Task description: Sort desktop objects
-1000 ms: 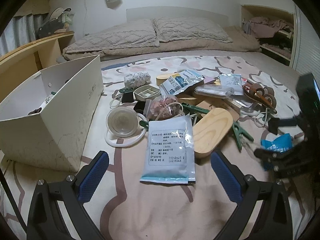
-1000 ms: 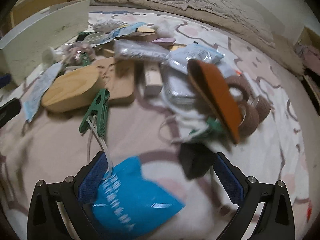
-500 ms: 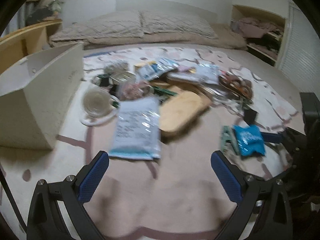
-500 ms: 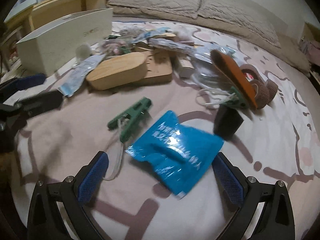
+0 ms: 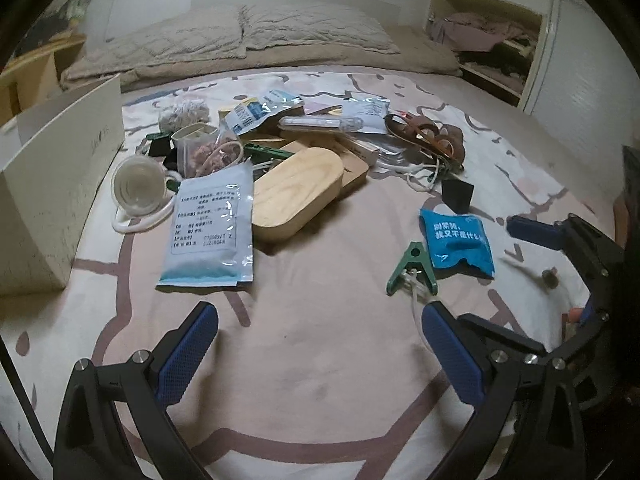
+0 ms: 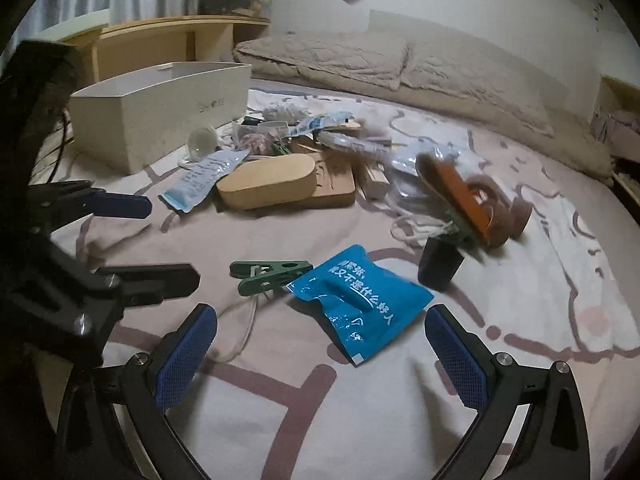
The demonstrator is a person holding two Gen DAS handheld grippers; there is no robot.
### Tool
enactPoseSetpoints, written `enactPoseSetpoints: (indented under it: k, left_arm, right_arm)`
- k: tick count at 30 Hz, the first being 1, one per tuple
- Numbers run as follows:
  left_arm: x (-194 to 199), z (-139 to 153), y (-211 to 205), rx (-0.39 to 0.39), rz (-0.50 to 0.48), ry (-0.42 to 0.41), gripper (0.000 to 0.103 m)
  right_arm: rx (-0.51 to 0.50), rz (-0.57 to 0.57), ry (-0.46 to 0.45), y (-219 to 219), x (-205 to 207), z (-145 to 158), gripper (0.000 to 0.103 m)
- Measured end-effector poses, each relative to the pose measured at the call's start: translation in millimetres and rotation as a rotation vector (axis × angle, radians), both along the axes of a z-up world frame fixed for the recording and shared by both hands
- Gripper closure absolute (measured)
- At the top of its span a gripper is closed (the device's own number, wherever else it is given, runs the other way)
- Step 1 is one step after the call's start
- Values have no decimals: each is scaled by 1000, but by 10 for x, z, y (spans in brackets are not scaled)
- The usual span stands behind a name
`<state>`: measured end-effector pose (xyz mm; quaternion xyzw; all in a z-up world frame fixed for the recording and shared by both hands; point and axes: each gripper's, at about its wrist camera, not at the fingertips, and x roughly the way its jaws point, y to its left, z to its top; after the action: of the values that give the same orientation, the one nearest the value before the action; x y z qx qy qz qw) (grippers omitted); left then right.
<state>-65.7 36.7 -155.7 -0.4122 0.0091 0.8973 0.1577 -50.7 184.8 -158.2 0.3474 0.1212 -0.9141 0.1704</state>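
We hold both grippers low over the patterned pink-and-white bedspread (image 5: 320, 360), and neither has anything in it. The left gripper (image 5: 320, 344) has its blue-padded fingers spread wide over bare cloth; the right gripper (image 6: 320, 344) is equally wide apart, its fingers framing the near end of the crinkled blue foil packet (image 6: 360, 300) with white lettering.

That packet lies flat and by itself, well apart from the main heap, which we judge makes it the easy next pick: nothing rests on it. The green plastic clothes peg (image 6: 272, 274) lies just beside it, touching or nearly touching its left corner, with a thin clear cord trailing from it toward us. A small dark wedge-shaped block (image 6: 438, 266) stands just beyond the packet.

Everything else awaits sorting in a heap farther up the bed: the oval light-wood box (image 5: 296, 192), the white printed sachet (image 5: 210, 228) leaning partly over its left edge, a clear round cup (image 5: 138, 188) ringed by white tubing, and brown leather straps (image 5: 424, 136). The open white cardboard box (image 5: 52, 176) at the left looks like the destination, close to the heap so carries are short.
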Motion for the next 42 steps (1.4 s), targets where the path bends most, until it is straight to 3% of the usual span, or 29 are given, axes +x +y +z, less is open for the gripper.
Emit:
enactPoseSetpoints:
  k: [4,8,15,20,25,42]
  left_arm:
    - [-8,-11,-15,38,-5,-22,1]
    - [-10,-65,30,44,-2,-45,1]
    - [32,-140,250,-21,-62,-52,1]
    - [65,-202,379,-141,-82,-35,1]
    - [23,-203,270,-153,-53,-72,1]
    - [22,-174,-187,-216,48,-129,0]
  right_arm:
    - [-20,-34,15,144,-58,85,0]
    - [-96,-144,-2,399,-172,99,0]
    - [-147,-288,-44,657,-344,12,0]
    - [-165,-335,-101,734,-452,-151,0]
    - [-250,-363,-148,883,-486,-240,0]
    - [-246,-362,-142,875,-486,-283,0]
